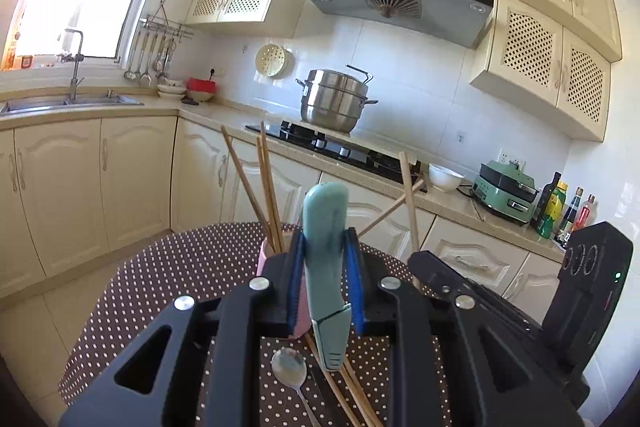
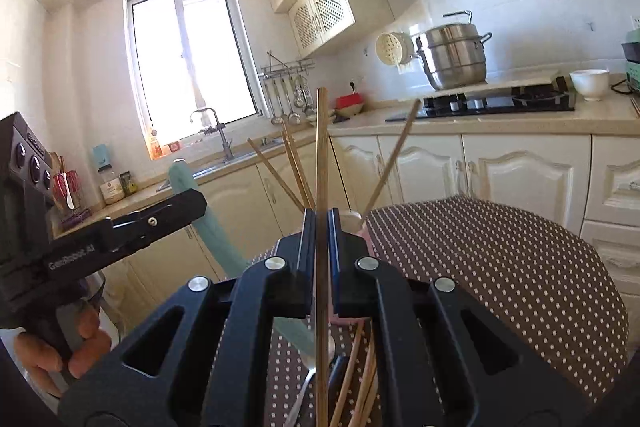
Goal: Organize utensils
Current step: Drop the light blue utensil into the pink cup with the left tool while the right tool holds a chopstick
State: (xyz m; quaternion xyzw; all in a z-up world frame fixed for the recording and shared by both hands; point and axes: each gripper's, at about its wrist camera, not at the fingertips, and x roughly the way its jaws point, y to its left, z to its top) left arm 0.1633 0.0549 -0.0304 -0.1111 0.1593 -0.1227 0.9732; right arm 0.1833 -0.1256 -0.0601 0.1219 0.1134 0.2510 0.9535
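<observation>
Two grippers are up over the table (image 1: pixel 132 291) right now, each pinching its own utensil. Our left gripper (image 1: pixel 325 251) has its blue pads (image 1: pixel 297 279) pressed against the sides of a teal-handled utensil (image 1: pixel 326 227). Its long axis runs near vertical: rounded handle end pointing up toward the stove side of the kitchen, the other end hanging below the jaws toward the tablecloth. It's a smooth, pale teal plastic handle with a ridged section near the bottom; we can't tell what sort of head it has. From the right wrist view the same piece shows up at a slant, leaning off to the left behind the left gripper's body. Our right gripper (image 2: pixel 321 223) is squeezed nearly flat on a single wooden chopstick (image 2: pixel 321 155), which stands bolt upright, tip aimed at the ceiling, tail running down between the fingers. It's a plain, thin, light brown stick. Just past both grippers sits a pink cup (image 1: pixel 265 255) on the polka-dot cloth, with several more chopsticks (image 1: pixel 266 183) fanned out of it, leaning different ways. Below the jaws, a metal spoon (image 1: pixel 289 367) lies bowl-up on the cloth beside a loose bunch of chopsticks (image 1: pixel 352 391).
</observation>
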